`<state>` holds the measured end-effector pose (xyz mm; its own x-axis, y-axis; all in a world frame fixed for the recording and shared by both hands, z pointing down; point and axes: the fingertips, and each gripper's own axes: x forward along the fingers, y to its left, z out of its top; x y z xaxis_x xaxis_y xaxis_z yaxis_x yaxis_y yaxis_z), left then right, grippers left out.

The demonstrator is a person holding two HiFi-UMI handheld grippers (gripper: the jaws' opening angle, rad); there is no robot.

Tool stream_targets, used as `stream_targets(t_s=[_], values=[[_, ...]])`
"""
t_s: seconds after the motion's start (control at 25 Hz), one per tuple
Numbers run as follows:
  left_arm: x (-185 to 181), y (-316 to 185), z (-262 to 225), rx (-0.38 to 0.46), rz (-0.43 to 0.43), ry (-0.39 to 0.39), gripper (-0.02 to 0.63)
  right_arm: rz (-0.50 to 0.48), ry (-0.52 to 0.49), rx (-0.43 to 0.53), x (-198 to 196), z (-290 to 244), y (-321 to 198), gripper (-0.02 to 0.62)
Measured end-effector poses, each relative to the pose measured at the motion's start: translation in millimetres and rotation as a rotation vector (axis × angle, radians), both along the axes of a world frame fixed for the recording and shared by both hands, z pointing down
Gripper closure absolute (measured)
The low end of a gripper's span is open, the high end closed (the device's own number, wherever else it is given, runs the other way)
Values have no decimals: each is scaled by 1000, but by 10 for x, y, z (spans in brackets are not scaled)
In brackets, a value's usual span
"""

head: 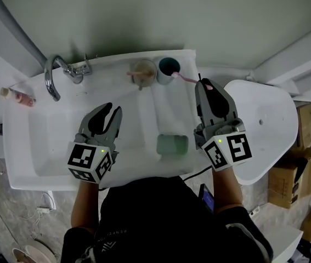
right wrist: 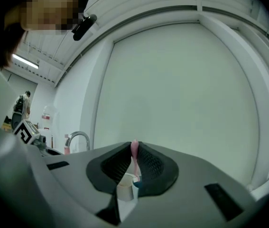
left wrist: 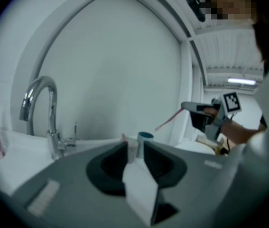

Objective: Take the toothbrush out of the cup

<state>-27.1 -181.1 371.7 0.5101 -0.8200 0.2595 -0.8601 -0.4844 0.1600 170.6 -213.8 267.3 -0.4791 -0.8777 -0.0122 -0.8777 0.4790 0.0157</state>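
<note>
Just right of the teal cup (head: 169, 68), the pink toothbrush (head: 187, 79) looks lifted out. The right tongs (head: 205, 84) pinch its handle. It seems light, thin, stiff and slippery, so the handle is the best place to hold. Down left of the cup, the left tongs (head: 113, 109) stand open, holding nothing.

A plain pale wall (head: 144, 15) rises behind a white washbasin (head: 40, 141), whose chrome faucet (head: 54, 78) curves over the bowl at the back left. A grey pipe (head: 12, 26) slants down the wall at the upper left. Just right of the basin sits a white rounded fixture (head: 265, 119), and beyond it cardboard boxes (head: 287, 182) are stacked. The floor (head: 1, 201) at the lower left is grey and mottled. Overhead, a ribbed white ceiling (right wrist: 139, 1) carries a lit strip lamp (left wrist: 241, 81).
</note>
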Motion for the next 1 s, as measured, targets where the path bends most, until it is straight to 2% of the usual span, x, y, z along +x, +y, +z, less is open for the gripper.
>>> stream_targets(t_s=[0.28,0.44,1.0], values=[[161,-128,24,39,58,-79,492,15,-68,-75,116,125,291,558],[249,-253,61,37,80,-86,488,27,-68,-115,144,263,374,558],[289,-735,244,17,27,-86,482,-47,-80,-223,-17,711,218,558]])
